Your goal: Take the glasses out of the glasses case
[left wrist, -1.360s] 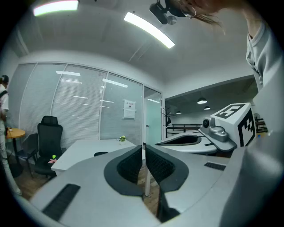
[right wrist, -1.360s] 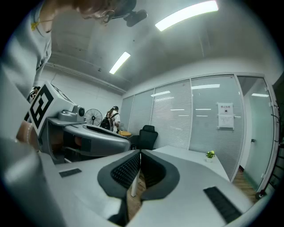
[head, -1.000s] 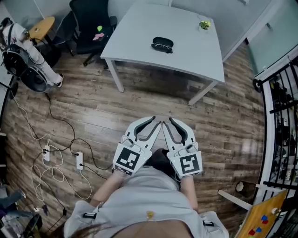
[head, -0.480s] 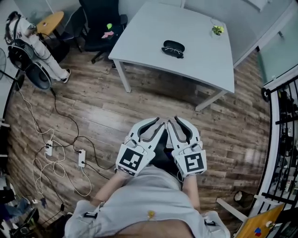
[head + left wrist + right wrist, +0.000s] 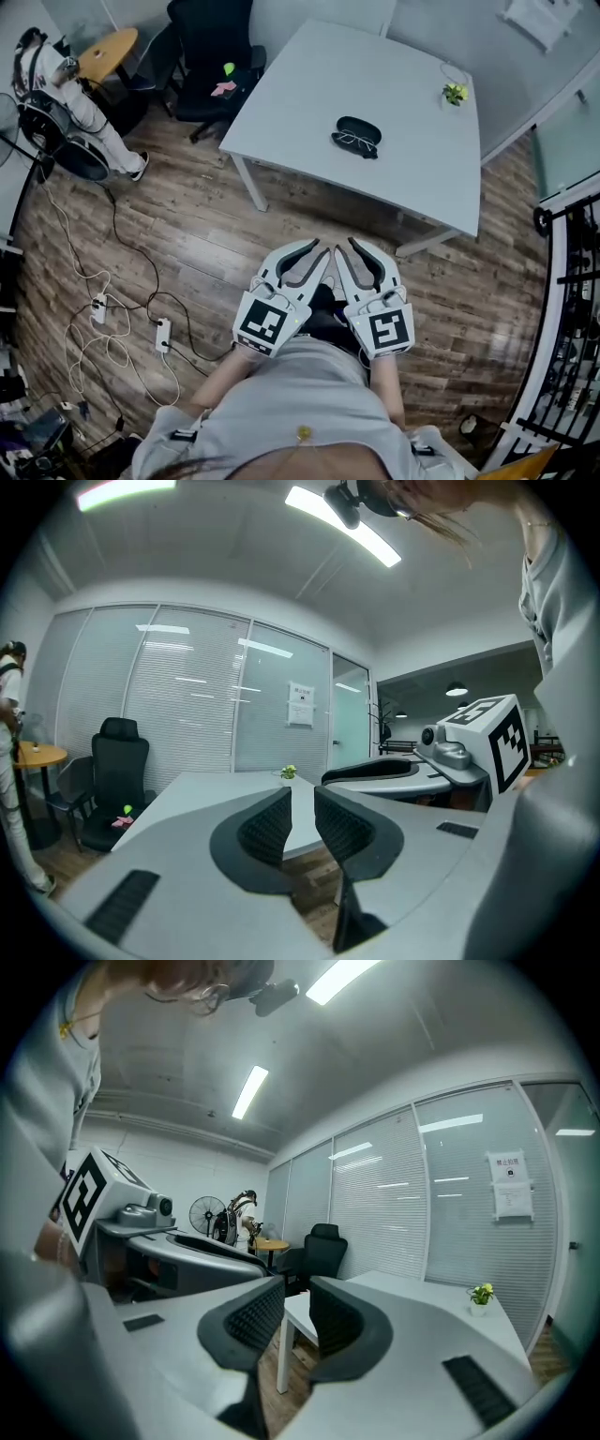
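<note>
Both grippers are held close in front of the person's body, well short of the work. The left gripper (image 5: 302, 255) has its jaws a narrow slit apart with nothing between the ribbed pads; its own view shows only the table (image 5: 202, 794) beyond the gap. The right gripper (image 5: 359, 253) stands the same way, jaws slightly parted and empty. The glasses case (image 5: 357, 129) lies on the white table (image 5: 309, 94), towards its middle, well apart from both grippers, with a strip of wooden floor (image 5: 187, 225) and the table's near edge between. The glasses (image 5: 353, 142) show as a pale frame along the case's near side (whether the lid is raised or the frame sits fully inside cannot be told at this size). The case lies ahead of the jaws and a little to the right, its long axis running roughly across the line of approach, slightly tilted, so it presents broadside. By my judgement the right gripper is marginally the nearer, though both need to come forward over the table edge before any grip is possible. A small potted plant (image 5: 456, 93) stands near the far right corner, clear of that path.
</note>
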### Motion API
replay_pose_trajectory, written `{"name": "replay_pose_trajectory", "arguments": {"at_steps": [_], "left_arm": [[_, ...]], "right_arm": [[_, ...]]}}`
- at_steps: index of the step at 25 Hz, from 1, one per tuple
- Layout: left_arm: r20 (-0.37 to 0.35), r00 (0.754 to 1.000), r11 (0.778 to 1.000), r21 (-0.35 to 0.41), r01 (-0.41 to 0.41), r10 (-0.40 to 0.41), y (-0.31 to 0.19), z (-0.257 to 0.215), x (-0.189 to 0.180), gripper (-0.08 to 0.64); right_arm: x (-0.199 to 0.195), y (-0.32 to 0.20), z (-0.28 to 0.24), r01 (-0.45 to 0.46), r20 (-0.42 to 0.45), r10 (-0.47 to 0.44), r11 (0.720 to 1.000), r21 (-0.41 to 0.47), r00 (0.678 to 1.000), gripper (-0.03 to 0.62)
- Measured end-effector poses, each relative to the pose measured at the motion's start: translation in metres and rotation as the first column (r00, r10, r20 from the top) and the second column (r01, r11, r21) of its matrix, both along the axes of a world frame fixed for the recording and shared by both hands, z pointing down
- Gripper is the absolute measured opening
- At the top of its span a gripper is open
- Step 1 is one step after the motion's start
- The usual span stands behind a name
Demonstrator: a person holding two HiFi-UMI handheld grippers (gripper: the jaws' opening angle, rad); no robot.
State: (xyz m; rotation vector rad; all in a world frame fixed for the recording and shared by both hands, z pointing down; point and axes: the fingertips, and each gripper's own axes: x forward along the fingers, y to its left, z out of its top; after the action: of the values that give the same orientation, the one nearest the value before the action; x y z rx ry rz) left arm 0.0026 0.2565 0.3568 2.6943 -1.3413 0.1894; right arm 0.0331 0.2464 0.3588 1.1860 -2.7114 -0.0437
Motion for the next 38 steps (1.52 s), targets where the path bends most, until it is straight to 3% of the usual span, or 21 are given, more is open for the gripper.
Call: {"name": "replay_pose_trajectory", "arguments": {"at_steps": [13,24,31,38], "left_arm": [[0.006,0.999,0.999,-0.015,0.034,-0.034,-0.111,0.001,0.037,0.089],[-0.004,0.997,0.997,-0.014,0.08,-0.081,-0.153,0.002,0.05,0.089],[0.013,0.999,0.998,-0.024,0.05,-0.049,-0.172,0.003,0.054,0.089],[0.012,0.999,0.998,-0.027,-0.049,0.049,-0.204,0.005,0.06,0.089]], "right_arm": [[0.033,-0.11,-0.001,0.043,-0.004,-0.043,0.999,-0.011,0.999,0.091],[0.048,-0.156,-0.003,0.085,-0.009,-0.085,0.996,0.003,0.996,0.091],[0.053,-0.17,-0.001,0.056,-0.004,-0.056,0.998,0.0,0.998,0.091],[0.057,-0.198,0.001,-0.038,0.003,0.038,0.999,-0.008,0.999,0.091]]}}
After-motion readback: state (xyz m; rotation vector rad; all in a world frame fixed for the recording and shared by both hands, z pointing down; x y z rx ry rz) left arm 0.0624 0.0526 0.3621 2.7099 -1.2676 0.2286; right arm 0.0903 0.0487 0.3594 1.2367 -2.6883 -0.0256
